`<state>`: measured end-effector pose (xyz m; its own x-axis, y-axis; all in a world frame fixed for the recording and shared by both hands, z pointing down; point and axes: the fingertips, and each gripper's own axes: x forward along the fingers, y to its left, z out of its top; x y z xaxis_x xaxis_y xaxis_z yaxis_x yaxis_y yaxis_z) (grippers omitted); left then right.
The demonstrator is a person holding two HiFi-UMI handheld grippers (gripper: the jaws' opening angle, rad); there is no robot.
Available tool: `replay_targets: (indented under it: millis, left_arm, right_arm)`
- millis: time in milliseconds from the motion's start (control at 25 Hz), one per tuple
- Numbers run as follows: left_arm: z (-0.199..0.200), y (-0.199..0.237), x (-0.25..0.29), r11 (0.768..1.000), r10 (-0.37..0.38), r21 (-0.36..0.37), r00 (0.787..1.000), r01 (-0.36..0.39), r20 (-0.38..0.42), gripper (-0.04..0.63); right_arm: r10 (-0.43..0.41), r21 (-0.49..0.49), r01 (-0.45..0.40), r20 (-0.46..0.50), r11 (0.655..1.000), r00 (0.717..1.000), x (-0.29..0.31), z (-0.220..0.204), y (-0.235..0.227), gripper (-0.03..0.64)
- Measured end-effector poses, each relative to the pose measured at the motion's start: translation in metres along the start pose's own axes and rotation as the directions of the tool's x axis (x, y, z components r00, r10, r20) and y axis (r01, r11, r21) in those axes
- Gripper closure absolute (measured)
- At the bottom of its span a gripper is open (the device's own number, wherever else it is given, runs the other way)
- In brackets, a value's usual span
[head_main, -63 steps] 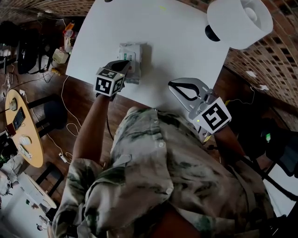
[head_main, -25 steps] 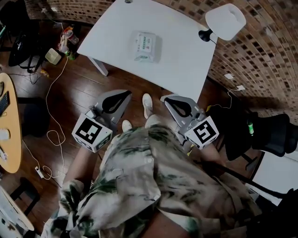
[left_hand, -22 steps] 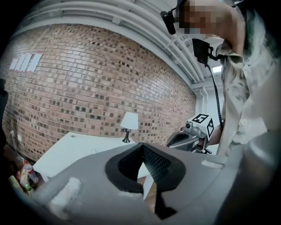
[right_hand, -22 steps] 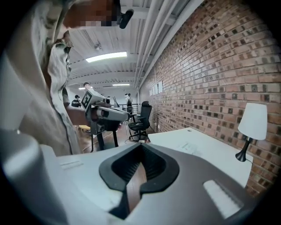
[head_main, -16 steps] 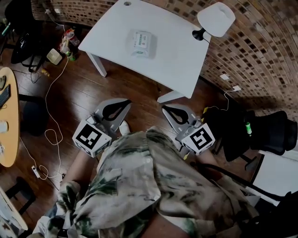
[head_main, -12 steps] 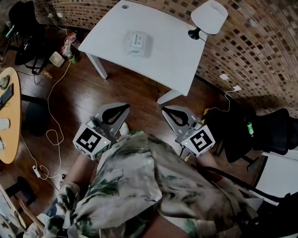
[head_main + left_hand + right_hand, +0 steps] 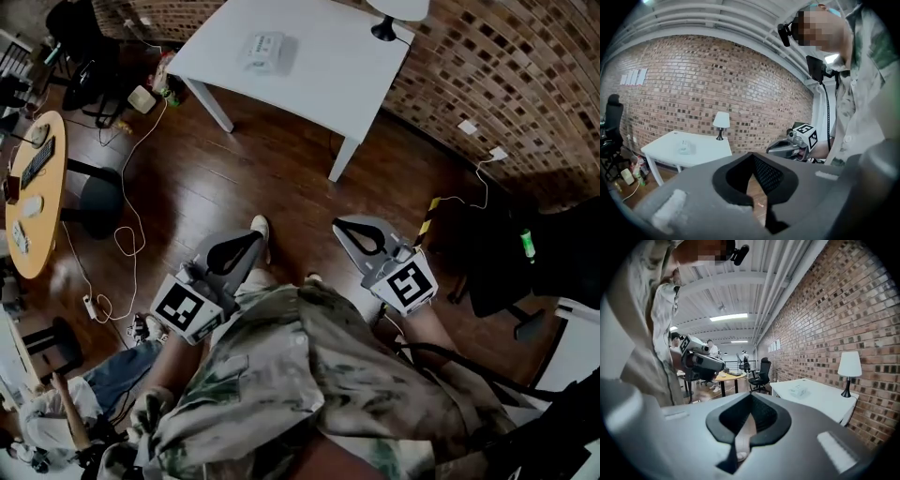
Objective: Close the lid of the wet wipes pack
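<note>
Since the earlier frames the person has backed farther from the white table point(image 7: 328, 56), which now sits at the top edge of the head view, and both tongs have come away with them. The left tongs point(image 7: 246, 242) are held low in front of the shirt, over the wooden floor point(image 7: 281, 178). Their jaws are pressed together at the tips, with nothing between them. The right tongs point(image 7: 345, 228) are level with them on the other side. Their jaws also meet at the tips and hold nothing. The two point forward, side by side but apart, and each shows in the other's own view.

The wet wipes pack point(image 7: 263, 49) lies flat on the table, well away from both tongs. It sits toward the table's left edge as the head view shows it, and nothing touches it. It is too small to tell how its lid stands. A lamp point(image 7: 382, 31) stands near the table's far right corner, next to the brick wall point(image 7: 487, 75). A round wooden table point(image 7: 28, 197) stands off to the left.
</note>
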<state>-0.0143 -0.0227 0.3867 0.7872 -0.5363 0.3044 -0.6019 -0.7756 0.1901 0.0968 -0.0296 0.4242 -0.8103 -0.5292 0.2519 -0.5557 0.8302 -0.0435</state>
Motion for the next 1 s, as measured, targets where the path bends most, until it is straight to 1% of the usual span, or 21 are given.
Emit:
replay_targets:
  millis: [120, 200, 360, 440, 520, 680, 800, 920, 1000]
  left_arm:
    - [-0.012, -0.024, -0.014, 0.999, 0.047, -0.023, 0.998, -0.048, -0.044, 0.594]
    - [-0.011, -0.038, -0.021, 0.998, 0.055, -0.011, 0.998, -0.056, -0.039, 0.594]
    - [-0.011, -0.063, -0.028, 0.999, 0.03, 0.023, 0.999, -0.029, -0.028, 0.594]
    - [-0.013, -0.078, -0.036, 0.999, 0.0, 0.043, 1.0, 0.001, -0.025, 0.594]
    - [-0.018, -0.089, -0.05, 0.999, -0.004, 0.046, 1.0, 0.005, -0.015, 0.593]
    - [-0.033, -0.097, -0.095, 0.999, 0.021, 0.027, 1.0, -0.021, 0.006, 0.594]
    - [-0.05, -0.098, -0.137, 0.999, 0.03, 0.011, 0.999, -0.03, 0.019, 0.594]
    - [-0.072, -0.099, -0.186, 1.0, 0.027, -0.001, 0.999, -0.027, 0.036, 0.594]
    - [-0.084, -0.1, -0.223, 1.0, 0.027, -0.015, 0.999, -0.027, 0.043, 0.594]
  right_arm:
    - [0.031, 0.017, -0.031, 0.004, 0.999, 1.0, -0.021, -0.012, 0.02, 0.611]
    - [0.042, 0.031, -0.042, 0.004, 0.999, 0.999, -0.034, -0.018, 0.035, 0.611]
    - [0.036, 0.064, -0.036, 0.001, 0.997, 0.999, -0.051, -0.027, 0.051, 0.611]
    - [0.04, 0.062, -0.04, 0.001, 0.997, 0.999, -0.054, -0.027, 0.064, 0.611]
    - [0.052, 0.048, -0.051, -0.003, 0.998, 0.999, -0.053, -0.026, 0.082, 0.611]
    - [0.06, 0.032, -0.06, -0.004, 0.998, 0.998, -0.043, -0.017, 0.122, 0.611]
    - [0.059, -0.001, -0.059, -0.002, 0.998, 0.998, -0.031, -0.007, 0.159, 0.611]
    - [0.053, -0.027, -0.053, -0.003, 0.998, 0.999, -0.019, 0.001, 0.21, 0.611]
    - [0.042, -0.026, -0.043, -0.007, 0.999, 0.999, -0.011, 0.004, 0.249, 0.611]
